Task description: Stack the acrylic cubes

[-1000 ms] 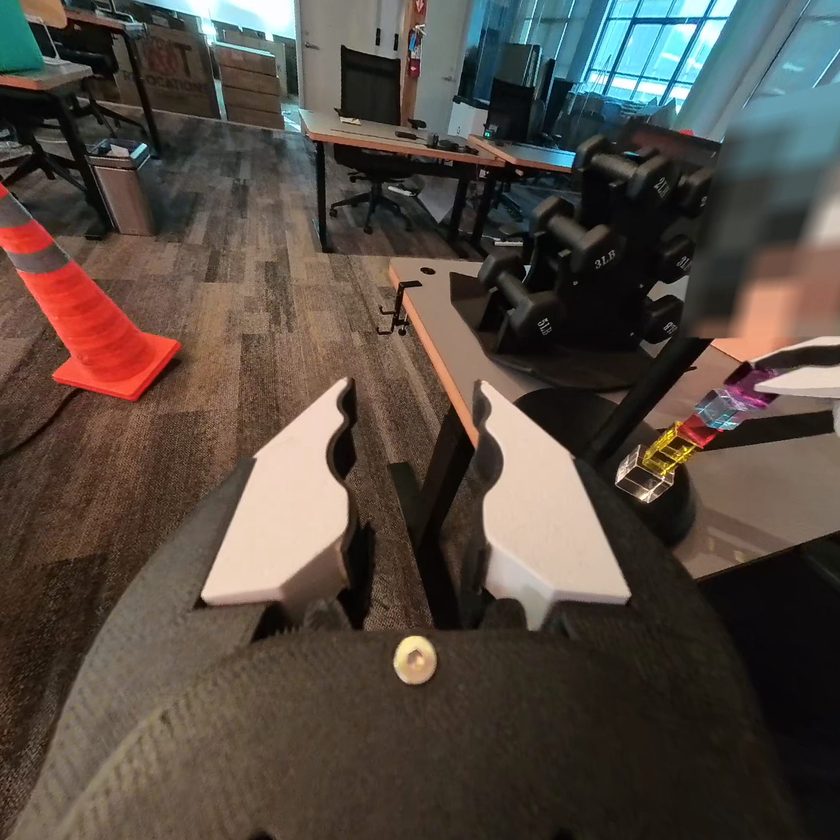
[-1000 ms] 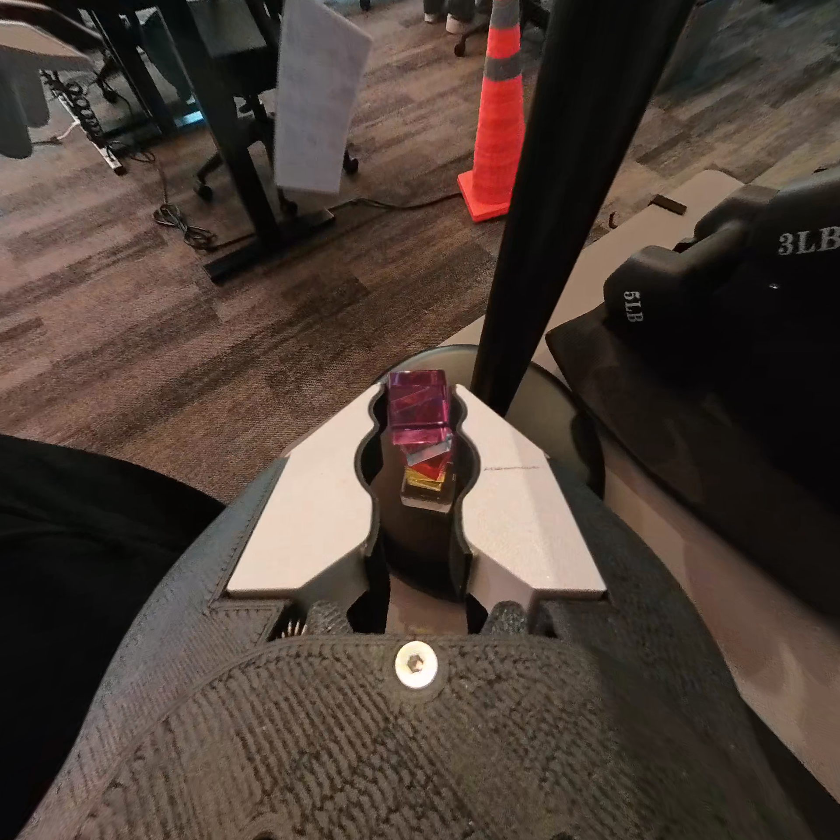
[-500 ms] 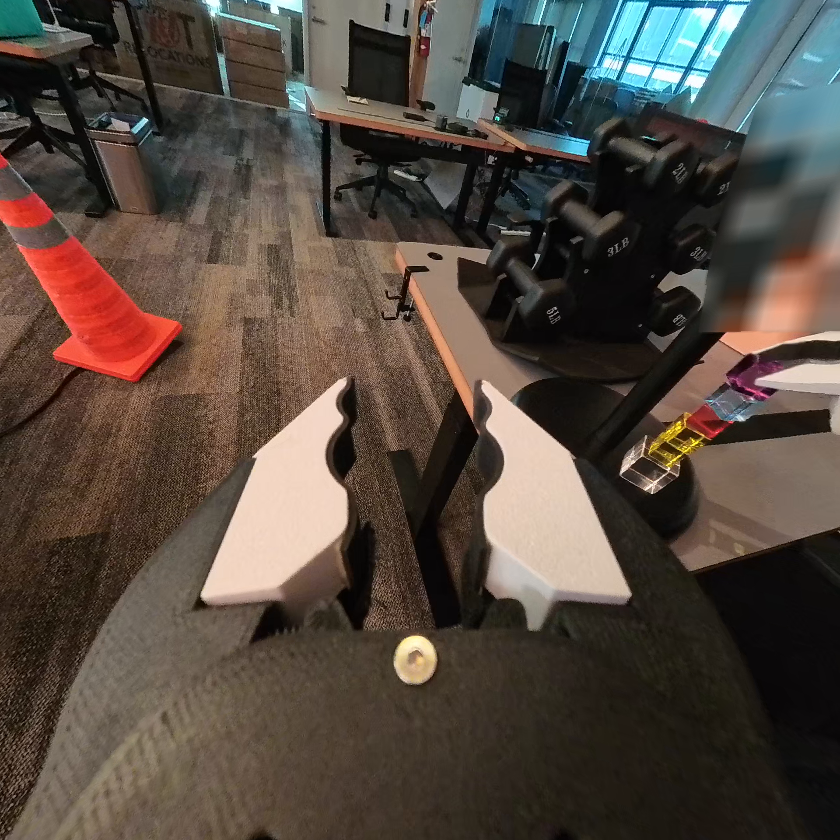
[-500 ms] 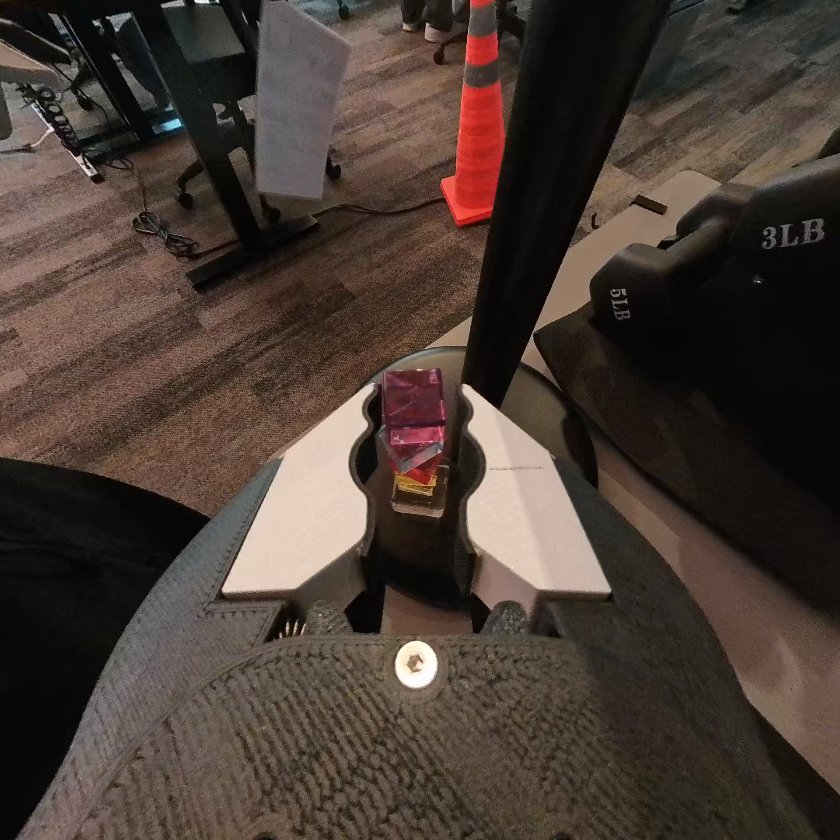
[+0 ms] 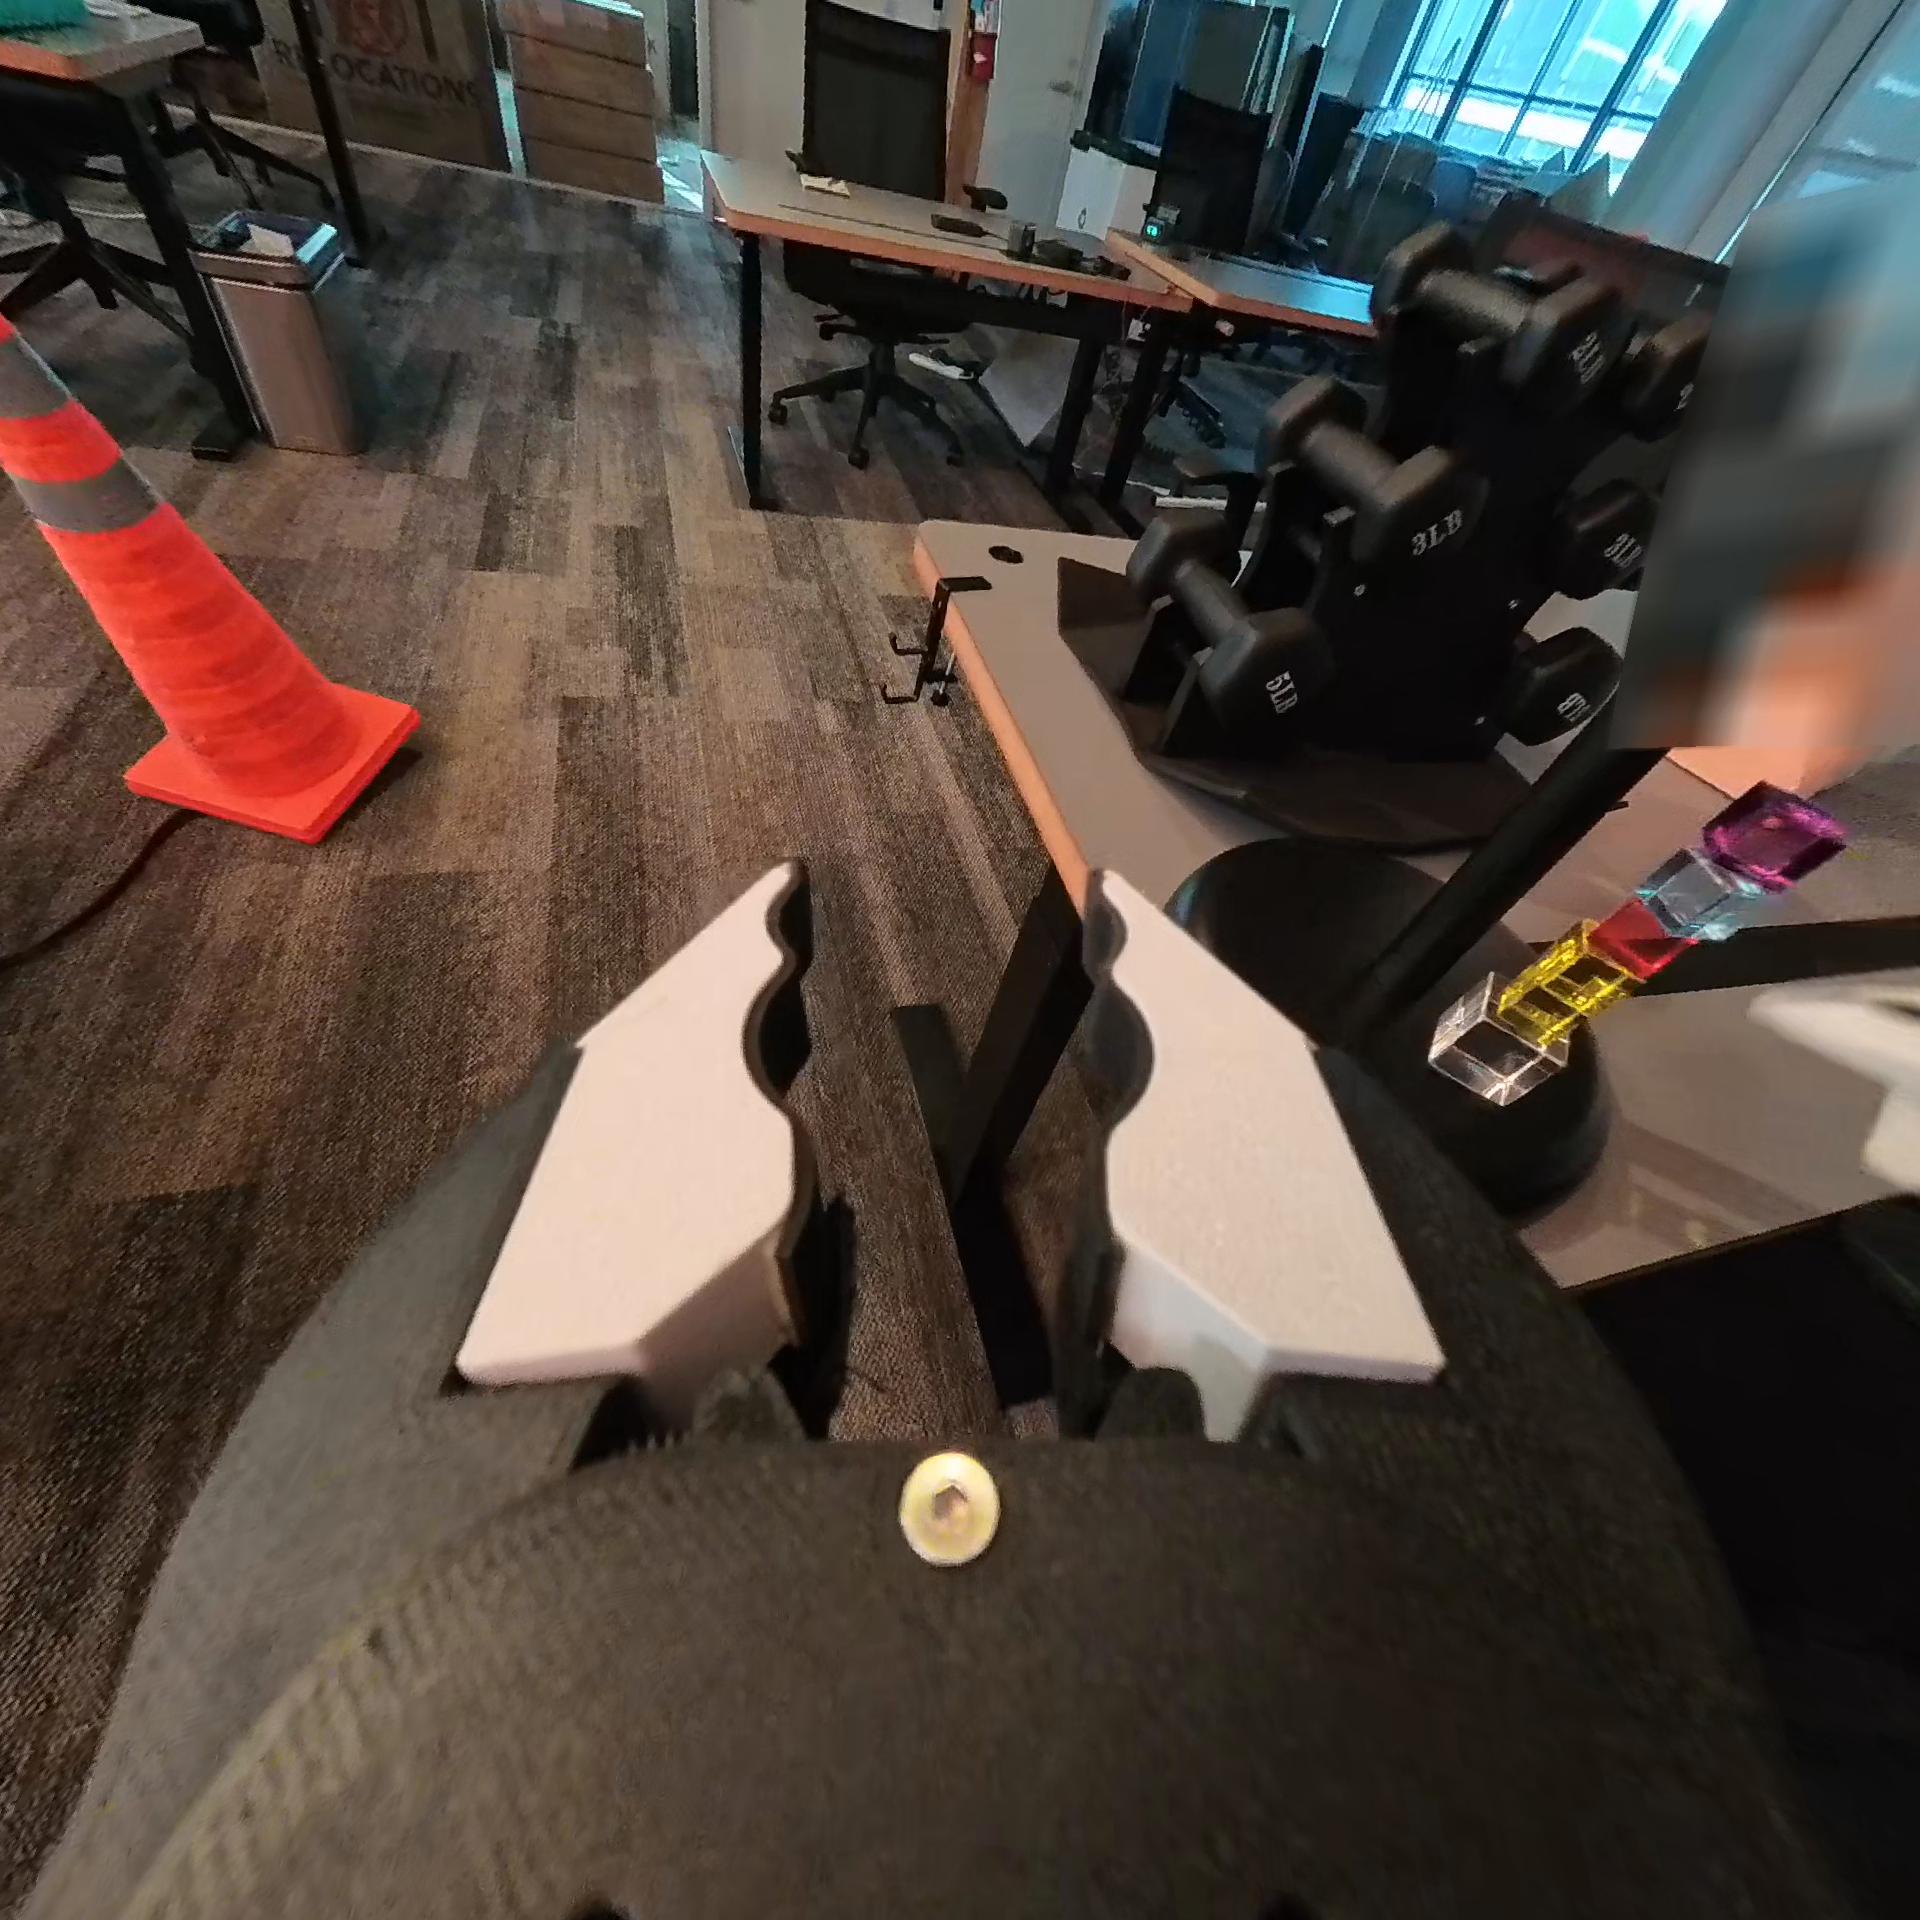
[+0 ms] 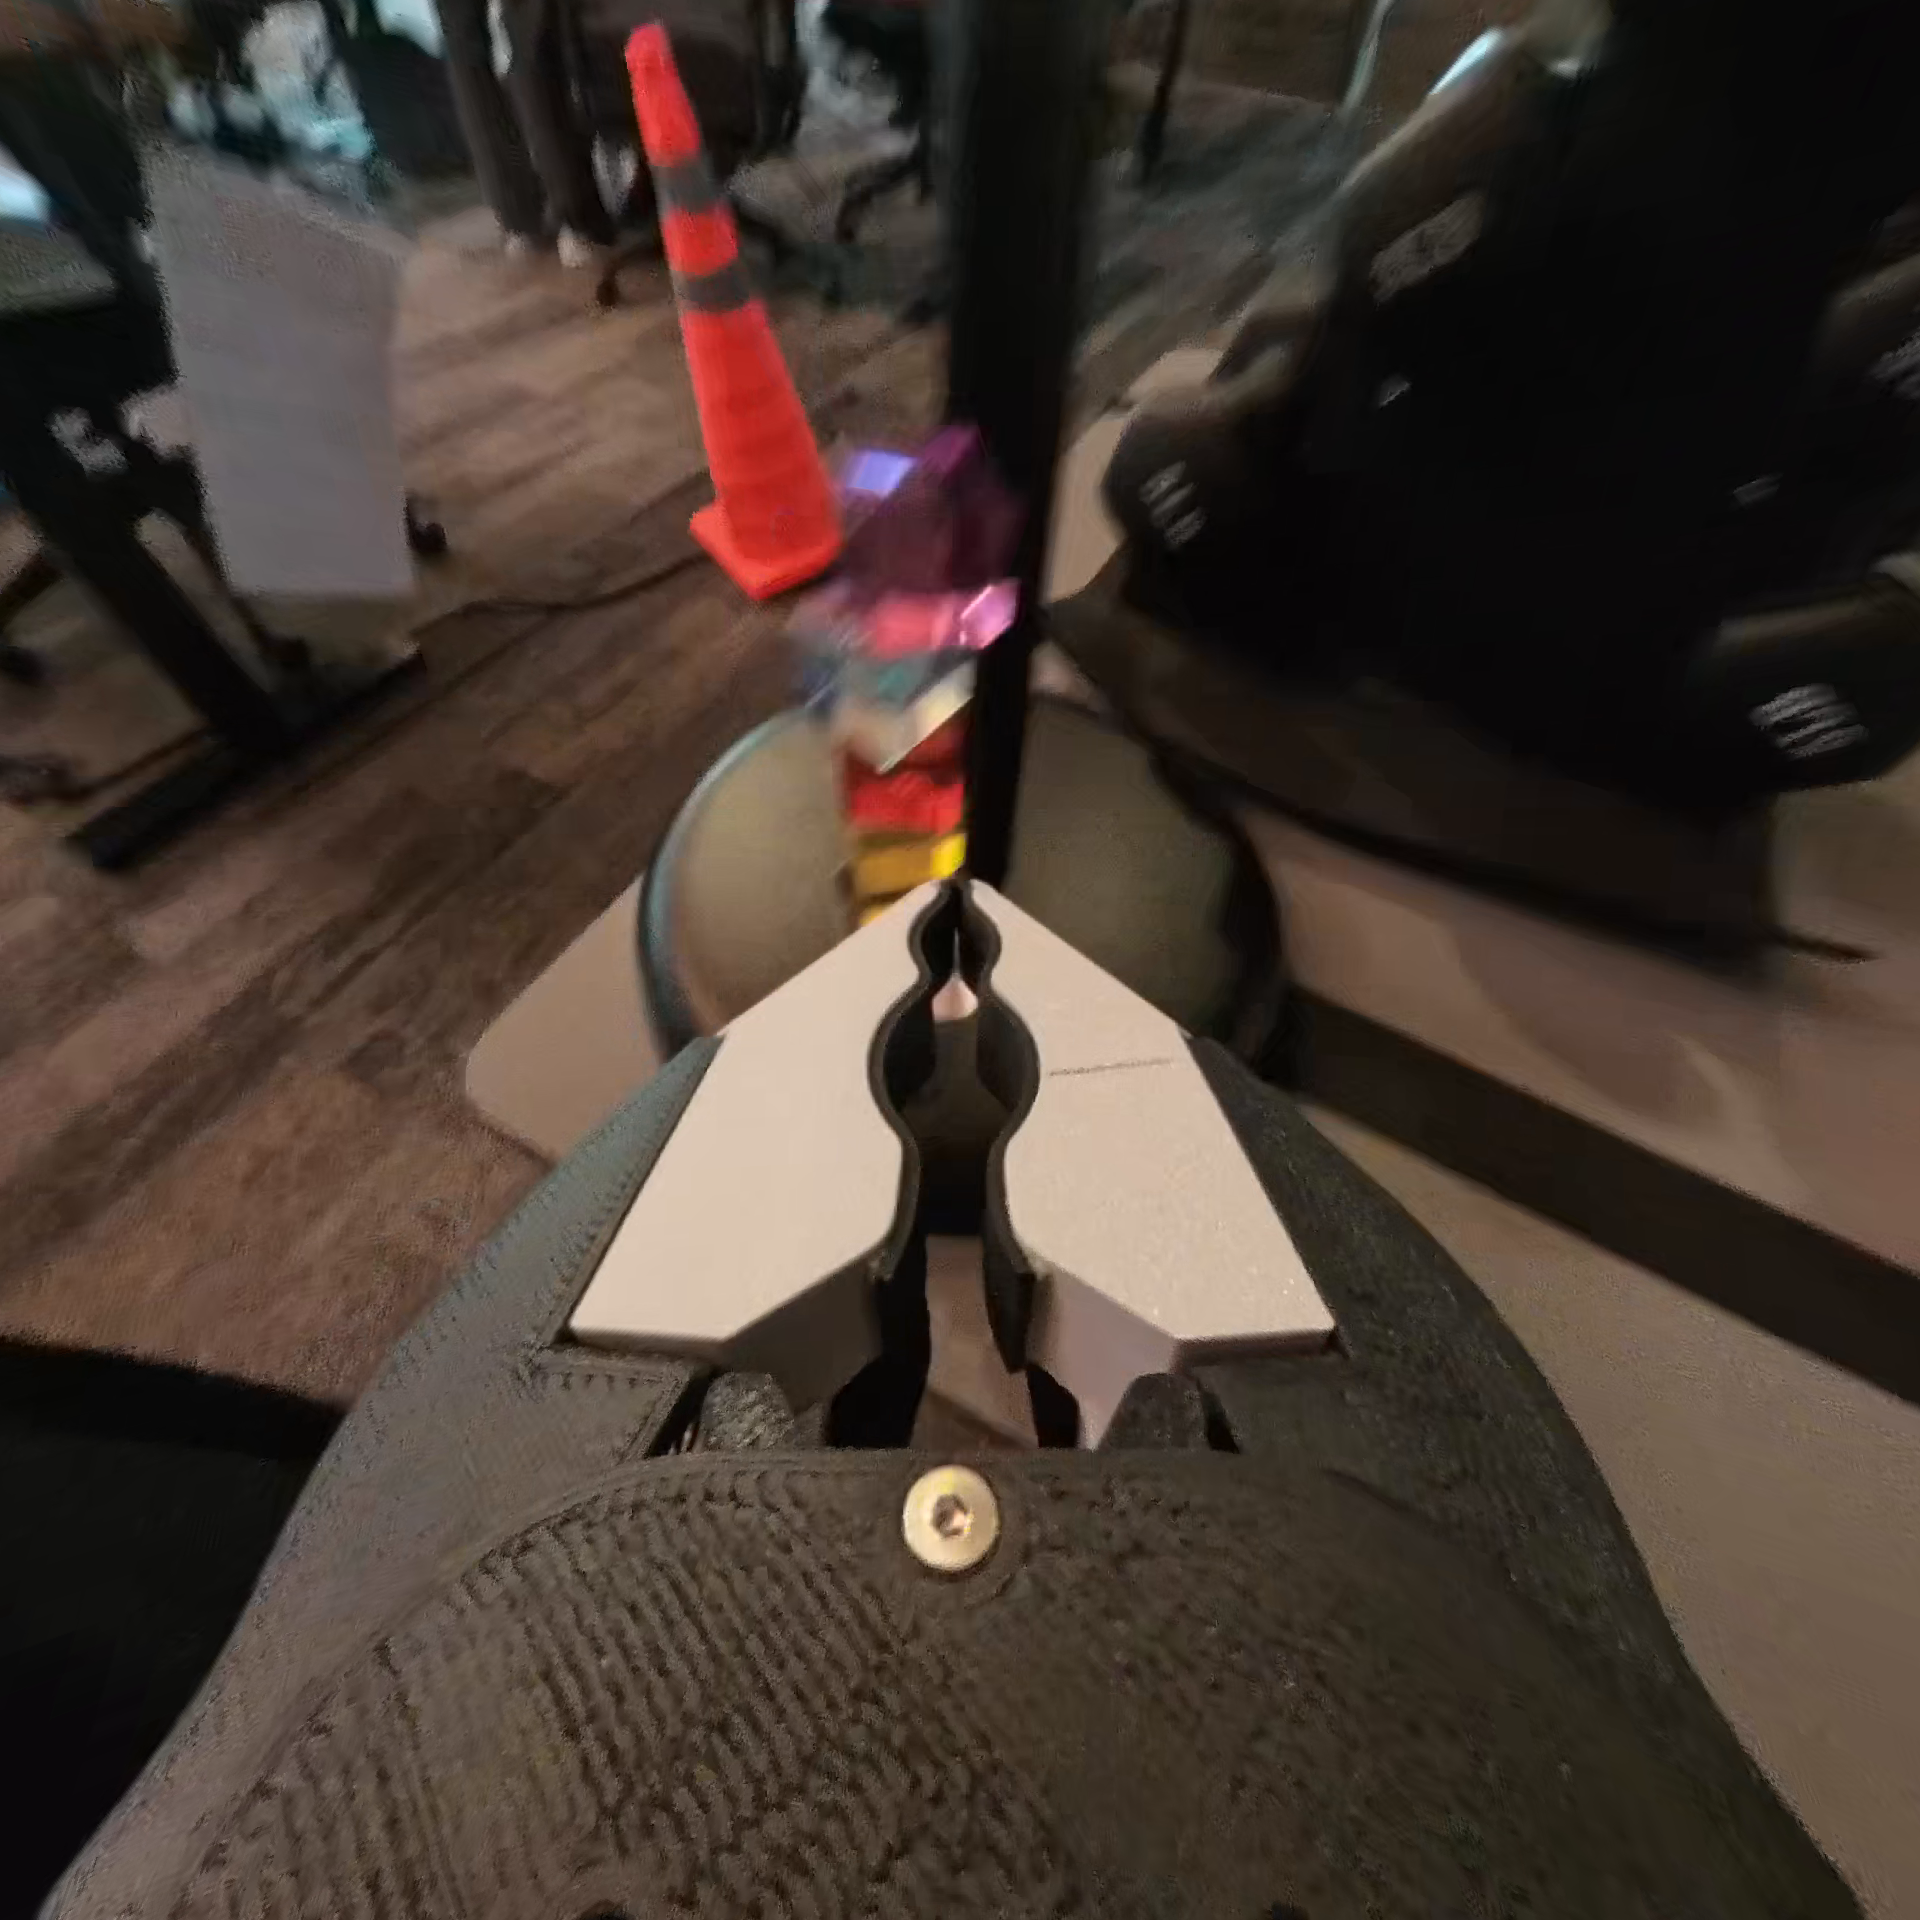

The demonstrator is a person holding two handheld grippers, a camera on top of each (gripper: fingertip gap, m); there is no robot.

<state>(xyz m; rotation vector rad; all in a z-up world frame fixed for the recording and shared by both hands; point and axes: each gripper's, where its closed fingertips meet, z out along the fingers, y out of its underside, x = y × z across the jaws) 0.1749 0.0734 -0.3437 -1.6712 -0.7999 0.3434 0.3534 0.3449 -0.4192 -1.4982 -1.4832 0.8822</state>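
Right gripper [image 6: 956, 904] pressed together on nothing, just before the tower of coloured cubes [image 6: 909, 717] on the black round base [image 6: 748, 862]. Best kept clear of the leaning tower. Left gripper [image 5: 945, 914] spread, holding nothing, well apart from the tower.

The left gripper [image 5: 940, 894] has matt, pale grey plastic fingers [image 5: 665, 1143] in a rough black printed body with 1 shiny metal screw [image 5: 948, 1507]. The right gripper [image 6: 956, 904] is built alike, its black shell coarsely ridged. The stack of cubes [image 5: 1621, 956] looks like glossy, see-through acrylic: clear, yellow, red, clear, purple. Its round base [image 5: 1351, 914] is smooth black. The dumbbells [image 5: 1455, 520] are matt black. The tabletop [image 5: 1039, 644] is smooth grey, the floor [image 5: 520, 831] fibrous carpet, the cone [image 5: 187, 623] ribbed orange plastic.
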